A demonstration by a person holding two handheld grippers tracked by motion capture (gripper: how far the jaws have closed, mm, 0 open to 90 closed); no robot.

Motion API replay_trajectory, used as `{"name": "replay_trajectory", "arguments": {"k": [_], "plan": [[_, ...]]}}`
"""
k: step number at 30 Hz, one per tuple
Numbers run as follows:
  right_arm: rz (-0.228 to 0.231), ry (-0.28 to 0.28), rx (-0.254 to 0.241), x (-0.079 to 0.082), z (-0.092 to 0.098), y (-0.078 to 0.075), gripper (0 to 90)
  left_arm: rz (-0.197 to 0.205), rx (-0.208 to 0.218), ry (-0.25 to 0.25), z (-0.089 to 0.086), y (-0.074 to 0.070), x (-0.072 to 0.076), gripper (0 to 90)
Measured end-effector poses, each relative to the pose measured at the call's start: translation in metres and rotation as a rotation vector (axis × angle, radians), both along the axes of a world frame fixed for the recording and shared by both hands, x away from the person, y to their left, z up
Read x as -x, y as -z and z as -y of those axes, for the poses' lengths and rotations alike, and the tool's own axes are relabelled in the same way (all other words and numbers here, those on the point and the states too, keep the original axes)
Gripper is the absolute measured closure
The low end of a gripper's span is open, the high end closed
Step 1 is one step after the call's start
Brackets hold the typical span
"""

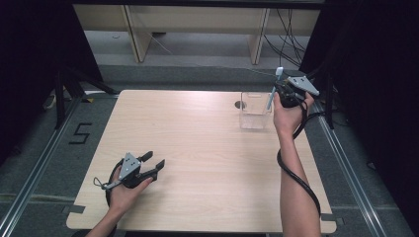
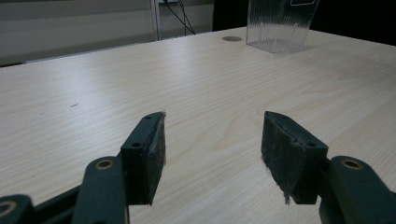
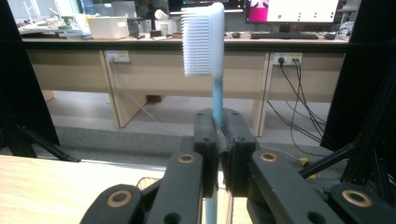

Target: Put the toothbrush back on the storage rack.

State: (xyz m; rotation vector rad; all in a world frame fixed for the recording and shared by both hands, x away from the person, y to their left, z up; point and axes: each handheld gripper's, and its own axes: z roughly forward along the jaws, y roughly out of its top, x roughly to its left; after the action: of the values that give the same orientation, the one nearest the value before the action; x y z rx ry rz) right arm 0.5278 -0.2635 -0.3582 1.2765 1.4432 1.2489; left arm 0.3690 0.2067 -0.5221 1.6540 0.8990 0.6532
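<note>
A toothbrush (image 3: 205, 39) with a white bristle head and a light blue handle stands upright, and my right gripper (image 3: 218, 140) is shut on its handle. From above, that gripper (image 1: 280, 91) is raised by the table's far right edge, with the toothbrush (image 1: 274, 89) just over the right side of a clear plastic cup (image 1: 255, 111). The brush's lower end is hidden behind the jaws. My left gripper (image 1: 153, 164) rests on the near left of the table, open, with nothing between its fingers (image 2: 147, 154). The clear cup (image 2: 280, 23) stands far ahead of it.
The light wooden table (image 1: 197, 158) has a small round grommet hole (image 1: 240, 104) left of the cup. Black stands and cables flank the table on both sides. A bench with monitors and a white box (image 3: 108, 27) lies beyond the far edge.
</note>
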Motion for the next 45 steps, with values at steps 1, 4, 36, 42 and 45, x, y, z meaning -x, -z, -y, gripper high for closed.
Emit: {"name": "replay_trajectory", "arguments": {"k": [1, 4, 36, 42, 45], "plan": [[0.000, 0.000, 0.000, 0.000, 0.000, 0.000, 85.9, 0.000, 0.000, 0.000, 0.000, 0.000, 0.000, 39.6], [-0.005, -0.001, 0.001, -0.002, 0.000, 0.002, 85.9, 0.000, 0.001, 0.000, 0.000, 0.000, 0.000, 39.6], [-0.046, 0.010, -0.005, -0.008, 0.001, 0.025, 85.8, -0.002, 0.004, 0.002, 0.000, 0.000, 0.000, 39.5], [-0.059, 0.012, -0.016, -0.007, 0.000, 0.033, 85.8, -0.003, 0.002, 0.003, 0.000, 0.000, 0.000, 39.5], [-0.066, 0.008, -0.014, -0.008, -0.001, 0.035, 85.7, -0.004, 0.002, 0.005, 0.000, 0.000, 0.000, 39.6]]}}
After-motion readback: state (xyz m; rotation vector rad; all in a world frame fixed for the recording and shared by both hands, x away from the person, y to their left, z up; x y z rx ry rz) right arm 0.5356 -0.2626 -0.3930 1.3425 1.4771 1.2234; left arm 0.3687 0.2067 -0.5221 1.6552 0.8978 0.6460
